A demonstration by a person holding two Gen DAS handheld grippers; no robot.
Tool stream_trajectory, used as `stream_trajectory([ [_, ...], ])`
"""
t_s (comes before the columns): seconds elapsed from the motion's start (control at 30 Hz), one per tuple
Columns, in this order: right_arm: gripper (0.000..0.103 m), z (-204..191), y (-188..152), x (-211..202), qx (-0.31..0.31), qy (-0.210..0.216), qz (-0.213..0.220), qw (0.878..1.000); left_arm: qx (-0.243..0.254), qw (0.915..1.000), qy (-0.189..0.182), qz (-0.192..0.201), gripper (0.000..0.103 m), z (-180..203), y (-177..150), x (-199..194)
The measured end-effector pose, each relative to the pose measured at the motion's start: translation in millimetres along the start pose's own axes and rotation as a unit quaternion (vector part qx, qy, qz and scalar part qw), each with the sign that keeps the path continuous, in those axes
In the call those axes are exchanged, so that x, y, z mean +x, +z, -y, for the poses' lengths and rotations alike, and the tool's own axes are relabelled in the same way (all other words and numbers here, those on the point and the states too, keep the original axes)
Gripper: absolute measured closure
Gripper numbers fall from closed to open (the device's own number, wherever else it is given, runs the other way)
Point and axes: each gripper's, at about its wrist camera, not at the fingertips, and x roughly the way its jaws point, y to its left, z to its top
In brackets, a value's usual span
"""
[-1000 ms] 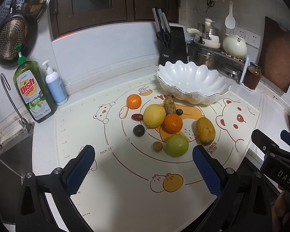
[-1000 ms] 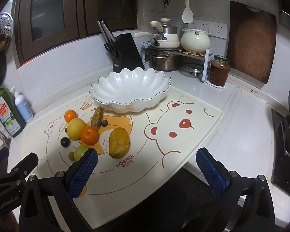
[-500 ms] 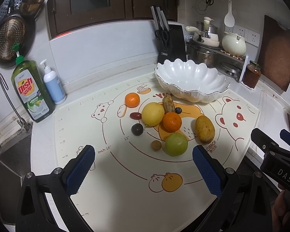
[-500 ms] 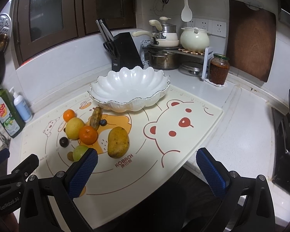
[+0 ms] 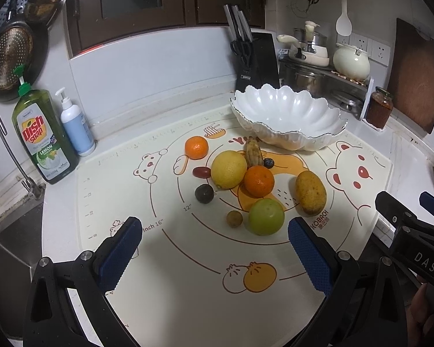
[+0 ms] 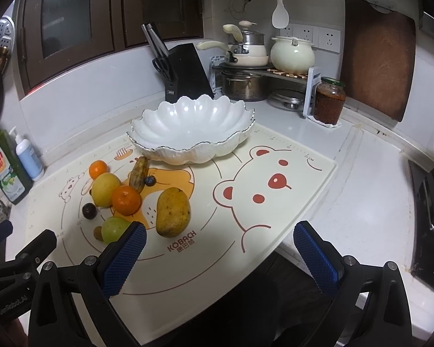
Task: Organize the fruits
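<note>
Left wrist view: left gripper [image 5: 215,247] hangs over the mat's near part, jaws spread wide, nothing between them.
Right wrist view: right gripper [image 6: 220,253] gaping and unloaded above the mat's near edge.
Bowl: white scalloped bowl [image 5: 286,115] at the far side of the mat [image 5: 188,295], nothing visible inside.
Fruits: all on the mat before the bowl; lemon [image 5: 228,169], orange [image 5: 259,180], green fruit [image 5: 266,217], mango [image 5: 311,192] clustered.
Room: bare mat between grippers and fruit; bear print area right of the mango is clear.
</note>
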Motion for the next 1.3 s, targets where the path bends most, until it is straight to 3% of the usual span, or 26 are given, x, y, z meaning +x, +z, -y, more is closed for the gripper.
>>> stream_trajectory([
  [0.87, 0.000, -36, 2, 87, -0.035, 0.025, -0.029, 0.999, -0.025, 0.9994, 0.022, -0.013, 0.000, -26, 5, 65],
  [1.3, 0.037, -55, 2, 130, -0.041, 0.039, -0.081, 0.995, -0.028, 0.9990, 0.027, -0.024, 0.000, -33, 5, 81],
])
